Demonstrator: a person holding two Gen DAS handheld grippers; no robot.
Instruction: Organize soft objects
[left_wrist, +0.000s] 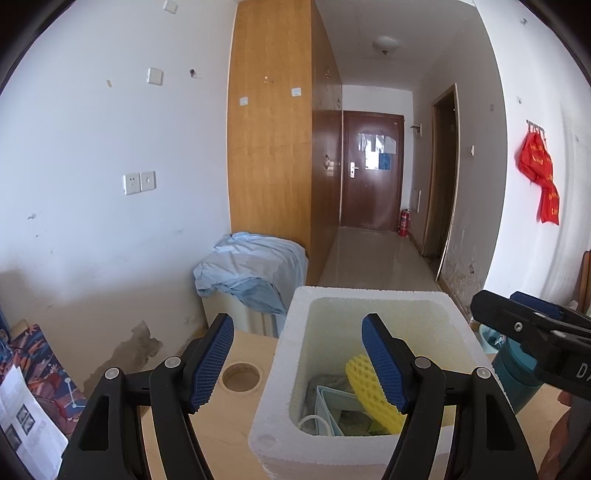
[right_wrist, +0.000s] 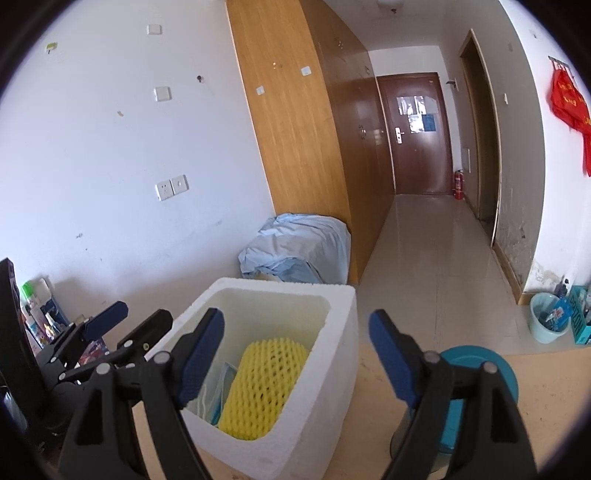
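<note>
Looks like the drop-off step is done: the yellow foam net (right_wrist: 264, 384) lies inside the white foam box (right_wrist: 343, 325) on the wood surface (left_wrist: 236, 424), leaning against the box's right inner wall next to a pale blue mask pack (right_wrist: 218, 391), w/ both grippers empty. Right gripper (right_wrist: 297, 354) jaws are released wide, straddling the box's right wall w/ nothing between them; left gripper (left_wrist: 297, 363) jaws also stand apart, hovering at the box's left side. Next move prob calls for backing the right gripper clear of the box & hunting for another soft item – none shows on the surface, only a teal round container (right_wrist: 476, 376) just beside the box
</note>
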